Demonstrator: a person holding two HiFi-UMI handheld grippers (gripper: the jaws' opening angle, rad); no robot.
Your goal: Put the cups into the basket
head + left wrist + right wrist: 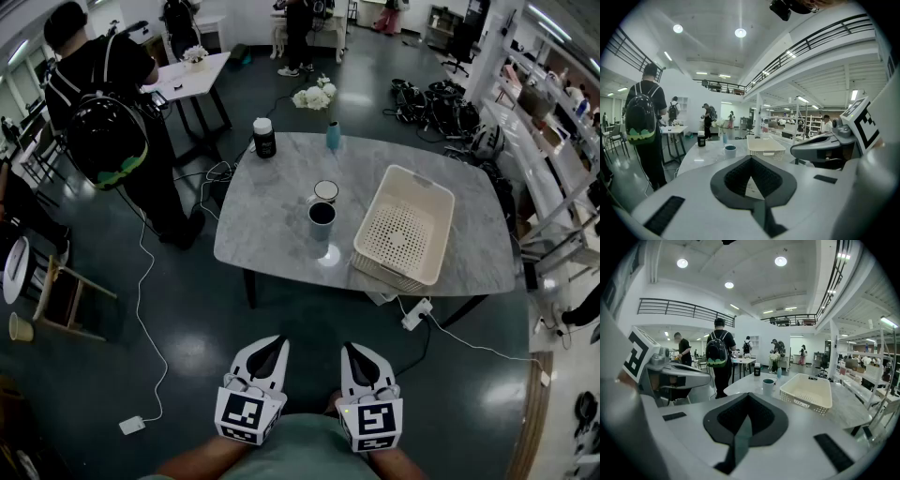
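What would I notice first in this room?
Probably the big marble table in the middle, with a cream basket on its right side and a near cup and far cup together left of it. A person with a black backpack stands left of the table. At the bottom, the left gripper and right gripper are shut and empty.

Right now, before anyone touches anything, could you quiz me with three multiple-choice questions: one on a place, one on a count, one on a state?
1. Where do the cups stand relative to the basket? A inside it; B left of it, on the table; C under it.
2. How many cups are there? A one; B two; C four.
3. How are the left gripper and right gripper? A shut, empty; B each holding a cup; C wide open.
Answers: 1 B, both stand on the marble beside it. 2 B, two stand close together. 3 A, jaws together, nothing between.
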